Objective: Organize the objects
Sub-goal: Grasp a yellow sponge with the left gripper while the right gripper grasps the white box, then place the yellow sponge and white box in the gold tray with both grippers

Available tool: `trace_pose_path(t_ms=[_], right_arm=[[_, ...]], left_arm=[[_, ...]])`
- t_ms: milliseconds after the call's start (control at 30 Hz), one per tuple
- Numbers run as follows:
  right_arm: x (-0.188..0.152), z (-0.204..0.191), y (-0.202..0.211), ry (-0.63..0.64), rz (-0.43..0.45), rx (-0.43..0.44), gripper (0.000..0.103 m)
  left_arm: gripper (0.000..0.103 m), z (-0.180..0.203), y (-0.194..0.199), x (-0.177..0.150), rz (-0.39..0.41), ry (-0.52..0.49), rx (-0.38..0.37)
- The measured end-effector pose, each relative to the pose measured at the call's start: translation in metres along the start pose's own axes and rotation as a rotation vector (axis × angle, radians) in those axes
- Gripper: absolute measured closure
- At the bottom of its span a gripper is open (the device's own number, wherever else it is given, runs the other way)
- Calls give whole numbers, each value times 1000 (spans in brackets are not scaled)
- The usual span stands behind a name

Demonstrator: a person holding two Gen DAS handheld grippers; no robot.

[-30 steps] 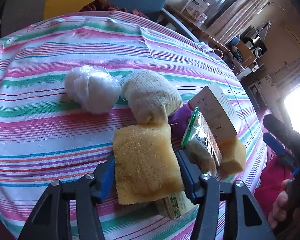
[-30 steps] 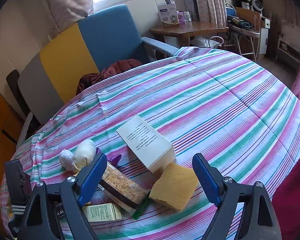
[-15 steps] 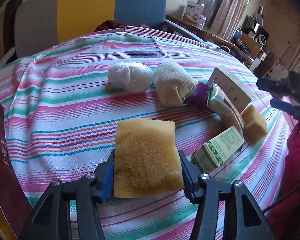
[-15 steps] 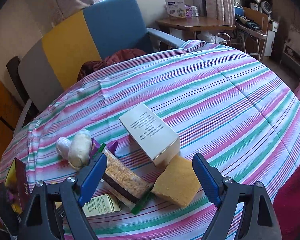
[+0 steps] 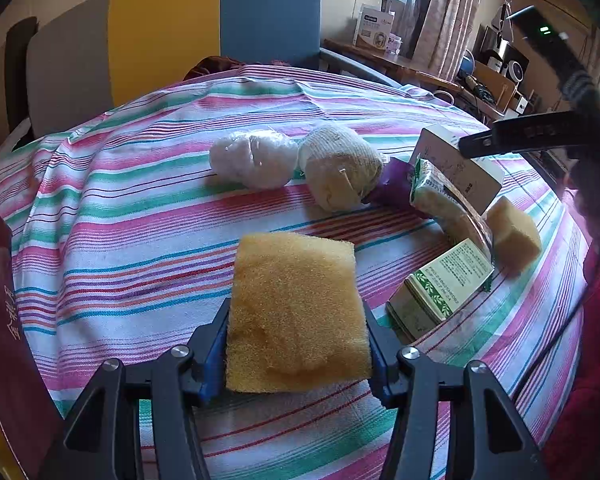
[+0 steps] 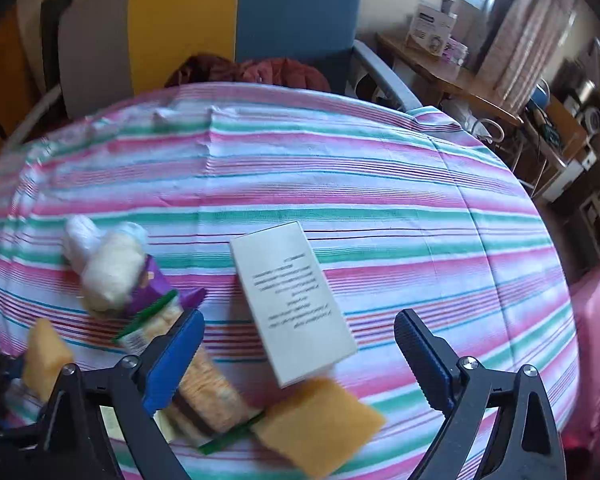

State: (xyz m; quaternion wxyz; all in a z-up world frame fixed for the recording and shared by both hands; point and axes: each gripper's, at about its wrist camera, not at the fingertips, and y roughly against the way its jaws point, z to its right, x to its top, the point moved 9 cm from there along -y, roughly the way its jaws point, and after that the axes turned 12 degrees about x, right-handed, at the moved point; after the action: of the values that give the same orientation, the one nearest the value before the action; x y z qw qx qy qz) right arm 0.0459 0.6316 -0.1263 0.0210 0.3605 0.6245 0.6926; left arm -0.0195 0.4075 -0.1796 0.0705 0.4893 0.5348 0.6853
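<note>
My left gripper [image 5: 296, 332] is shut on a yellow sponge [image 5: 296, 312] and holds it above the striped tablecloth [image 5: 140, 232], near the front left of the pile. It also shows in the right wrist view [image 6: 44, 352]. My right gripper [image 6: 300, 340] is open and empty above a white box [image 6: 292, 300]. Below it lie a second yellow sponge [image 6: 320, 428] and a cracker packet [image 6: 196, 376]. In the left wrist view the white box [image 5: 460, 168], cracker packet [image 5: 444, 204], second sponge [image 5: 516, 232] and a green-printed carton [image 5: 440, 284] lie at right.
A white plastic-wrapped bundle [image 5: 252, 158], a beige cloth bundle [image 5: 340, 166] and a purple wrapper [image 5: 396, 184] lie mid-table. A dark red box [image 5: 0, 320] stands at the left edge. A yellow and blue armchair [image 5: 220, 20] stands behind the table.
My left gripper has drawn back from the pile with the sponge, toward the front left. My right gripper has moved in over the white box and turned left.
</note>
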Motion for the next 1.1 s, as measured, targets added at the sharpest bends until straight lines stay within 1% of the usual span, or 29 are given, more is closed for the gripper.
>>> trace_pose_path(t_ms=[100,133,200,233,267,367,500,567,633,767,800,900,1033,1100], right_arm=[[3,4,-21,8,-41,0,6],[3,4,-25,14,-40,5,9],[-1,2,-35,26,-60,2,40],[-3,1,-39,31,-72,1,48],[-4,-1,-39,39,-62,0,51],[0,2,-27,27,-8,-19,53],[14,3,11,-33,113,10,53],[18,-10,30,-34,161,53,53],[18,-30,45,-18,187,109,53],[14,-82,54,35,196,234,53],[10,-100,54,52,190,270,53],[-3,-148,49,104,170,340,53],[-22,-198,43,171,142,412,53],[-32,-219,42,197,126,447,53]], left_arm=[[46,0,0,0,4,5,-3],[46,0,0,1,5,4,-2],[46,0,0,0,7,3,0],[46,0,0,0,9,2,1],[46,0,0,-1,11,1,2],[46,0,0,-1,12,-1,3],[48,0,3,0,5,-3,1],[48,-2,9,0,-6,14,-5],[48,-6,21,2,9,34,-15],[48,-20,62,3,66,54,-16],[48,-25,72,3,82,59,-13],[48,-46,98,0,110,89,9],[48,-93,125,-5,123,179,45],[48,-125,136,-10,123,235,80]])
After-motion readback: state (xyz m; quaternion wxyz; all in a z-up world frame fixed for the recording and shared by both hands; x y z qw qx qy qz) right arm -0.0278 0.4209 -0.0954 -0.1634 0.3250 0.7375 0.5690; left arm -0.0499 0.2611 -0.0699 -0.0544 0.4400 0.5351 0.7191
